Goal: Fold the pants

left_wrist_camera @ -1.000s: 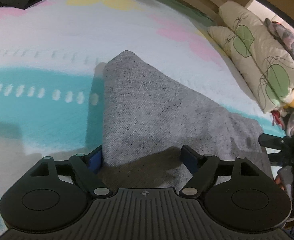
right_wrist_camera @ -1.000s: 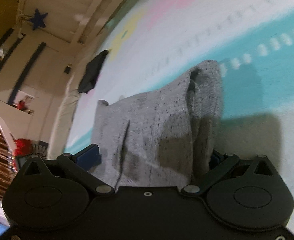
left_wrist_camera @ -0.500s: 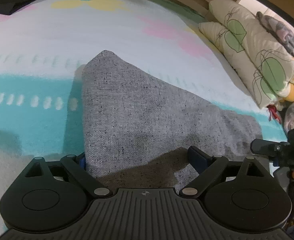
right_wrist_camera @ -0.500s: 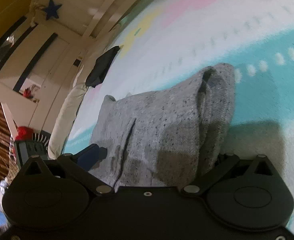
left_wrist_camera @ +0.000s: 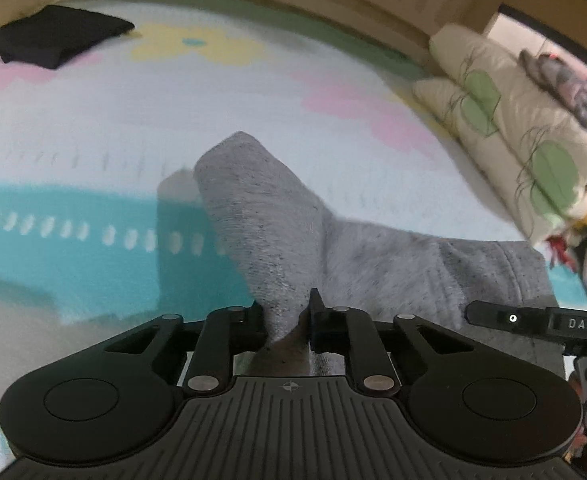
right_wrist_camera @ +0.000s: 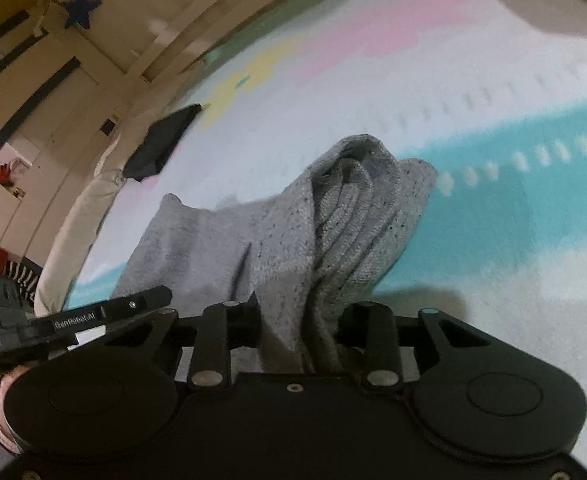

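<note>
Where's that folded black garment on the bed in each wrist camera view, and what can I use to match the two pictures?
Left wrist view: the black garment lies at the upper left, on the bedspread near a yellow flower print.
Right wrist view: the black garment sits left of centre, in the upper half, beside the same yellow flower print.
Shared landmark: the grey pants run up from the fingers in both views.

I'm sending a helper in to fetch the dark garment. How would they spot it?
Start at the big pastel bedspread with pink and yellow flowers. At its far edge, beside the yellow flower, lies a folded black garment. It is the only black cloth; the pants are speckled grey.
</note>
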`<control>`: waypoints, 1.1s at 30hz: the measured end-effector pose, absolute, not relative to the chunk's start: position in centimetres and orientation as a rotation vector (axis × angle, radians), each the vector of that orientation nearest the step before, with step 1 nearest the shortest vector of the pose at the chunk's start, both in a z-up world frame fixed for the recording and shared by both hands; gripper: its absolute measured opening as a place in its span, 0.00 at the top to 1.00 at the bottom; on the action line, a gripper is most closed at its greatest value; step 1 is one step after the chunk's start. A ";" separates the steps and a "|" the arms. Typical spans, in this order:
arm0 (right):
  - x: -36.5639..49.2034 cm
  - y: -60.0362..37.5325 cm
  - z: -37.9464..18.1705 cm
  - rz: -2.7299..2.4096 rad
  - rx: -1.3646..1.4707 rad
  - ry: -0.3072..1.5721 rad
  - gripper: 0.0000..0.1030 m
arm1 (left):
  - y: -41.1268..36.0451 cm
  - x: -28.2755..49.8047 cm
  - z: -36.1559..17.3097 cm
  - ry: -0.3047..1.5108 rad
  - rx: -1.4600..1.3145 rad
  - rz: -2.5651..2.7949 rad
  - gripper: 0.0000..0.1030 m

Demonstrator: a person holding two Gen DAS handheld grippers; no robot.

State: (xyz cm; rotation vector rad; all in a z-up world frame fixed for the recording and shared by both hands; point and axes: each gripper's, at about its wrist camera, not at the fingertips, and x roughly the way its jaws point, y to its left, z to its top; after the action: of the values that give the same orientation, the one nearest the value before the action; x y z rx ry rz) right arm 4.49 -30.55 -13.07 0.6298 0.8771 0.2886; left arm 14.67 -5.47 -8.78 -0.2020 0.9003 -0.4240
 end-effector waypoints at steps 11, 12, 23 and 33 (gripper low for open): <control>10.3 -26.6 -8.7 0.366 0.600 0.796 0.60 | -1.8 18.4 -3.9 0.772 -0.242 -0.353 0.85; 11.4 -26.2 -8.6 0.372 0.600 0.796 0.60 | -1.4 19.3 -3.7 0.767 -0.237 -0.343 0.85; 21.8 -21.5 -11.6 0.396 0.548 0.886 0.59 | 2.9 28.6 -9.2 0.888 -0.283 -0.216 0.82; 24.0 -20.0 -14.5 0.222 0.392 0.968 0.28 | 3.8 29.0 -11.0 0.921 -0.235 -0.173 0.58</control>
State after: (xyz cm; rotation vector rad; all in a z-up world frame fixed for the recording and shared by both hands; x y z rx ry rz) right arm 23.96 -19.98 -14.52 0.3917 0.9682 0.2219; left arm 29.00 3.78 -10.96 -0.2351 0.9206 -0.1729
